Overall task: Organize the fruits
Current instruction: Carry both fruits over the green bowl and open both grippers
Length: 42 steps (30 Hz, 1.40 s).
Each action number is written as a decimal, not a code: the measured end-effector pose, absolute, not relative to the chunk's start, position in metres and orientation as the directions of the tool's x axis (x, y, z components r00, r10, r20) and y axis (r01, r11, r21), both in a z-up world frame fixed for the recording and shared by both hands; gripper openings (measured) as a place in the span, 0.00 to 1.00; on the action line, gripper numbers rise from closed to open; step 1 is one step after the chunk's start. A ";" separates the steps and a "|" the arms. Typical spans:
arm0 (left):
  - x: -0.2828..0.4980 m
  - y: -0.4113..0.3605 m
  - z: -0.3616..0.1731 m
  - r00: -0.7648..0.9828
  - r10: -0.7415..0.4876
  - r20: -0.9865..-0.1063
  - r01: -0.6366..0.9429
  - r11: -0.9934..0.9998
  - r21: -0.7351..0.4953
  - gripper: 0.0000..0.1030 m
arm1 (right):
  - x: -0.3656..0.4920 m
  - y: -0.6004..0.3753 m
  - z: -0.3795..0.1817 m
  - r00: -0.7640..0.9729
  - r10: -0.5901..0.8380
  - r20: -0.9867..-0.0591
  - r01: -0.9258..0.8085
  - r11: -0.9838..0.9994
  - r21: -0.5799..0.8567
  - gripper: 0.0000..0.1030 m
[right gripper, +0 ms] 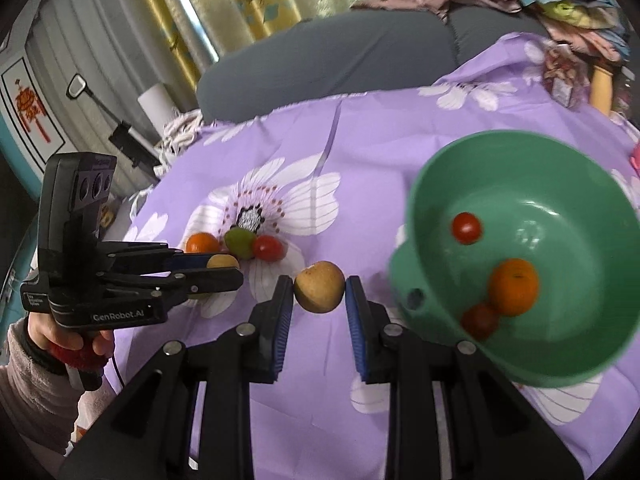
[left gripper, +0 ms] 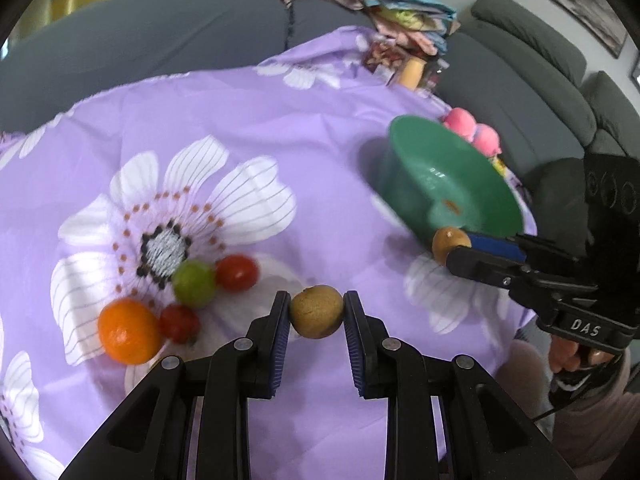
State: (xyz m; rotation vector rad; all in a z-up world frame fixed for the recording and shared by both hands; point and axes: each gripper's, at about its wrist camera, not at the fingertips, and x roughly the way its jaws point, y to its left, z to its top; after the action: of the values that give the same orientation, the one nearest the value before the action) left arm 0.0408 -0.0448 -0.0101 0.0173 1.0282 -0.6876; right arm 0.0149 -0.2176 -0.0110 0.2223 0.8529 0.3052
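From the left wrist view, the left gripper [left gripper: 317, 317] is clamped on a brownish round fruit [left gripper: 316, 312] above the purple flowered cloth [left gripper: 280, 128], with an orange [left gripper: 129, 331], a green fruit [left gripper: 194, 283] and two red tomatoes [left gripper: 237, 273] just beside it on the left. The green bowl [left gripper: 460, 152] sits off to the right. From the right wrist view, the right gripper [right gripper: 319, 294] pinches a yellow-brown fruit [right gripper: 319, 286] right next to that bowl [right gripper: 560, 364], which already holds an orange and two tomatoes.

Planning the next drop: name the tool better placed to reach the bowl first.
Right. The right tool, shut on a brown fruit, sits beside the bowl; the left tool with its fruit is farther off.
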 end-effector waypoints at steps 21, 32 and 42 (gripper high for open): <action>0.061 -0.194 0.023 0.268 -0.588 -0.763 0.719 0.649 -0.247 0.26 | -0.008 -0.325 -0.007 0.746 0.166 -0.645 0.069 0.944 0.323 0.27; 0.064 -0.223 -0.002 0.261 -0.496 -0.828 0.725 0.667 -0.171 0.26 | 0.000 -0.338 -0.021 0.727 0.121 -0.676 0.109 0.952 0.287 0.28; 0.062 -0.220 0.002 0.277 -0.484 -0.830 0.713 0.683 -0.160 0.26 | -0.003 -0.335 -0.017 0.724 0.108 -0.681 0.116 0.955 0.274 0.30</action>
State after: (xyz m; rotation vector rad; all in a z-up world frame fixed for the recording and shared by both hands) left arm 0.0623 -0.2196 0.0019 0.2635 1.0048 -0.8158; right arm -0.0034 -0.3350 -0.0172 0.3099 0.7644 -0.0044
